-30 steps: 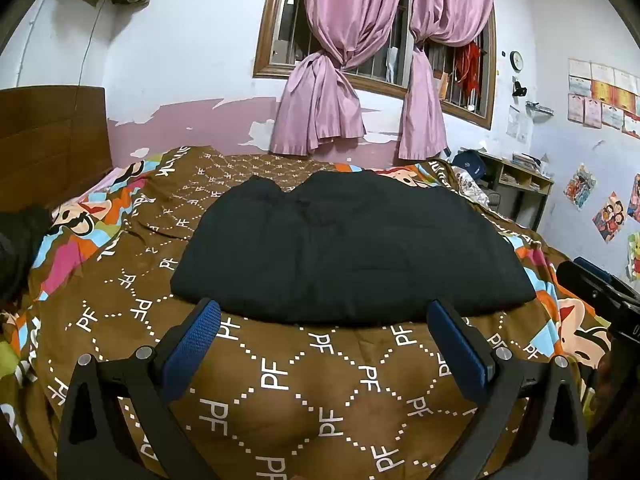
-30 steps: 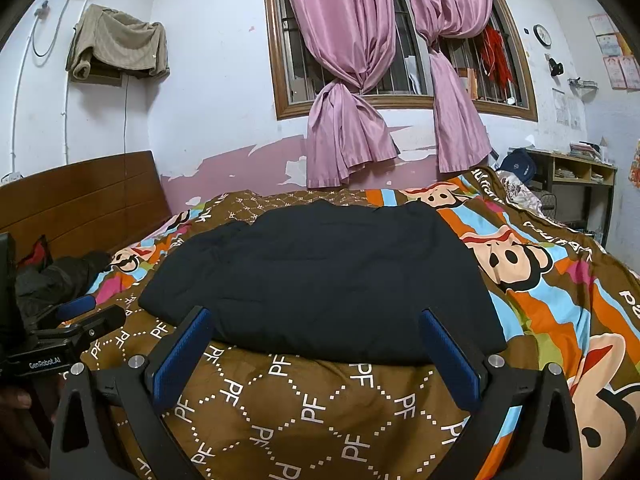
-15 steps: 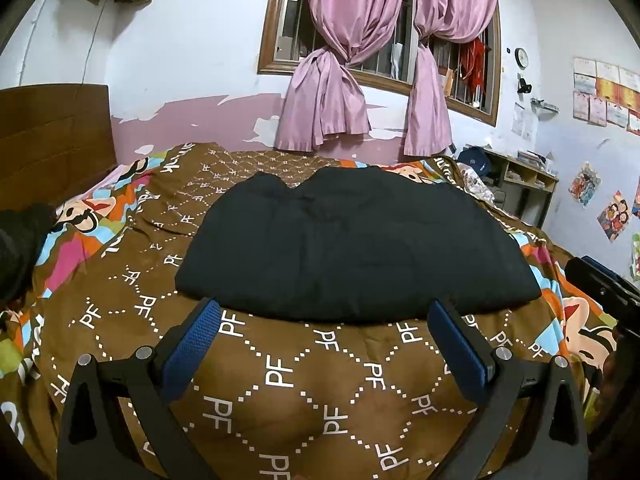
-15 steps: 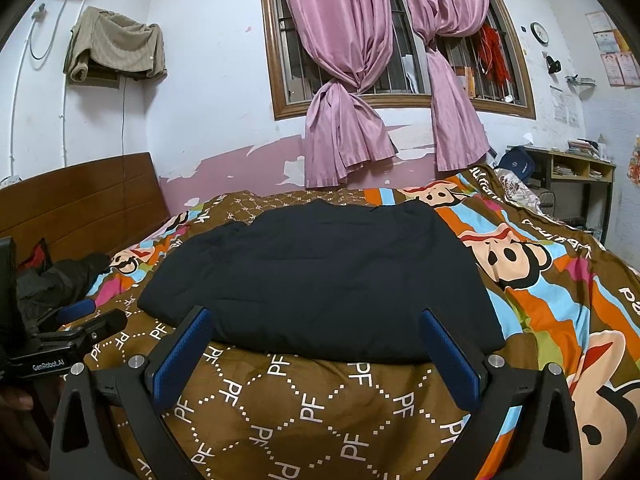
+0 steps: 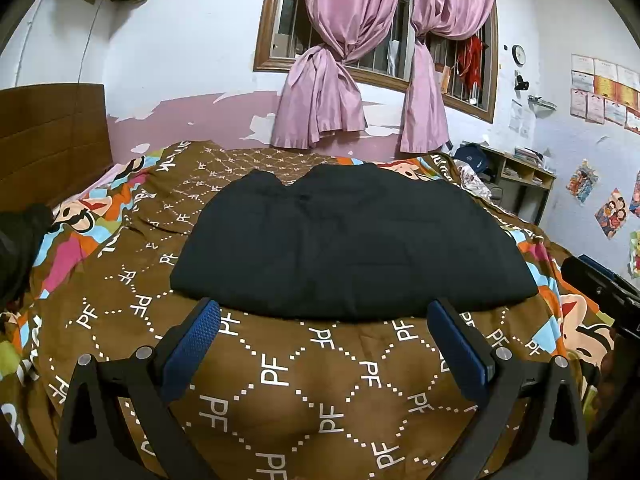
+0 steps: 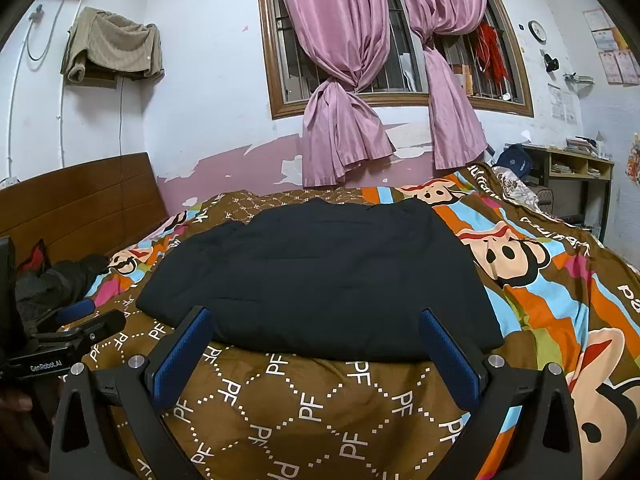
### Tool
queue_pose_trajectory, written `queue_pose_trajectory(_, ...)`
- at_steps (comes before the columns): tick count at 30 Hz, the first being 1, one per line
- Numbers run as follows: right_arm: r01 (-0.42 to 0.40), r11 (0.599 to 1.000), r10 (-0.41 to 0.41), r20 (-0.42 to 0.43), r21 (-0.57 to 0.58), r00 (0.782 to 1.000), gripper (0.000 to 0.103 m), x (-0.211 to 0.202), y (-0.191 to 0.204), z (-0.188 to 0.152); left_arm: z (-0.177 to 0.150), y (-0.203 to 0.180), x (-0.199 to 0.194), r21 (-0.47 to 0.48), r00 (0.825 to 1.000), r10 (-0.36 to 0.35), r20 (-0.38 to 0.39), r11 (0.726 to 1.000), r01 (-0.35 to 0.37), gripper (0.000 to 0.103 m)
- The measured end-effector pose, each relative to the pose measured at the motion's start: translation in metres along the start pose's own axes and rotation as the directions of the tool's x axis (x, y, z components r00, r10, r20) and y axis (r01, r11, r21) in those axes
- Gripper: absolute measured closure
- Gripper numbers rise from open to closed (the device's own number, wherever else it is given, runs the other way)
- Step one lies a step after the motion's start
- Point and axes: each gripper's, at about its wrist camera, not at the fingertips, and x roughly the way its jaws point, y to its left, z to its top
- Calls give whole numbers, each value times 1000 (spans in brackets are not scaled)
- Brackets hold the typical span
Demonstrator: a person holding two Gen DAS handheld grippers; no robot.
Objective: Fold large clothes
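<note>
A large black garment (image 5: 344, 244) lies folded into a flat slab in the middle of the bed; the right wrist view shows the same garment (image 6: 320, 276) from further right. My left gripper (image 5: 324, 320) hovers open just short of its near edge, nothing between the blue pads. My right gripper (image 6: 316, 328) is open too, its fingers framing the garment's near edge without touching it. In the right wrist view the left gripper (image 6: 76, 320) shows at the far left. The right gripper's black body (image 5: 600, 284) shows at the right edge of the left wrist view.
The bed carries a brown "PF" and cartoon-monkey blanket (image 5: 280, 376). A dark heap of clothes (image 6: 56, 280) lies by the wooden headboard (image 6: 80, 204) on the left. Pink curtains (image 6: 348, 80) hang at the window behind. A shelf (image 6: 576, 168) stands at the far right.
Both views have shifted only slightly; the left camera has crept a little nearer and higher. The garment has not moved, and both grippers stay open.
</note>
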Motion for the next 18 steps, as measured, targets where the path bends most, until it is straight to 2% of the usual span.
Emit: queue_pose_trajectory(18, -2, 1000, 2, -3, -1, 1000, 0, -1, -2, 1, -1, 2, 2, -5, 1000, 1, -12, 1000, -2, 2)
